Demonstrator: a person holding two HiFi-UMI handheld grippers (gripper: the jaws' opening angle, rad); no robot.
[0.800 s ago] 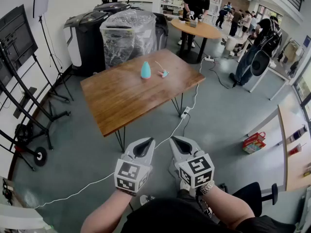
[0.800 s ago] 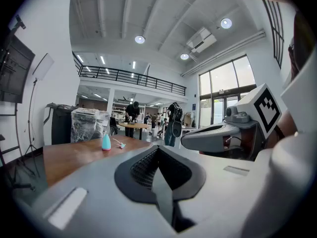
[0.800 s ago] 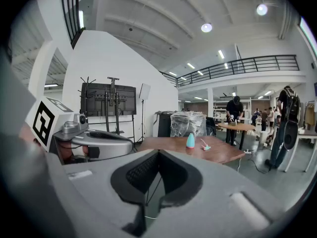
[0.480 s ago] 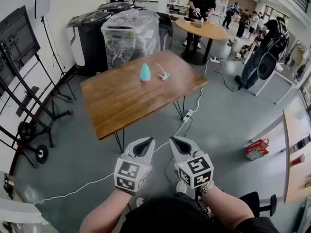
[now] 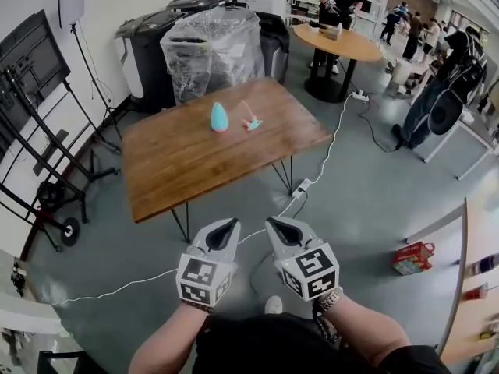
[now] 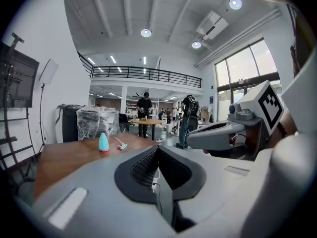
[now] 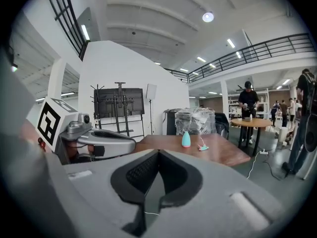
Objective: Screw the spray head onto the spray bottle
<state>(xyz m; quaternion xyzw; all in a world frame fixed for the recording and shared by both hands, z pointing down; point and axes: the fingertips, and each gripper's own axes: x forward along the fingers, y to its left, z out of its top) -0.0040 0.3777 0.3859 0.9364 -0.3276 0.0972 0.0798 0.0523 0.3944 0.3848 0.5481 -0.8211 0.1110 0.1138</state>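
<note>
Grey workshop floor fills the head view, with a wooden table (image 5: pixel 195 170) well ahead of the person. On its far half stands the teal spray bottle (image 5: pixel 220 117), and the spray head (image 5: pixel 251 121) lies just beside it to the right. Both are well apart from the 2 grippers held side by side low in the frame, the left gripper (image 5: pixel 231 224) and the right gripper (image 5: pixel 275 223).

Left gripper view: its jaws meet with nothing between them. Bottle and head sit far off on the table.

Right gripper view: its jaws are likewise pressed together and empty, with the same 2 items distant beyond them.
</note>
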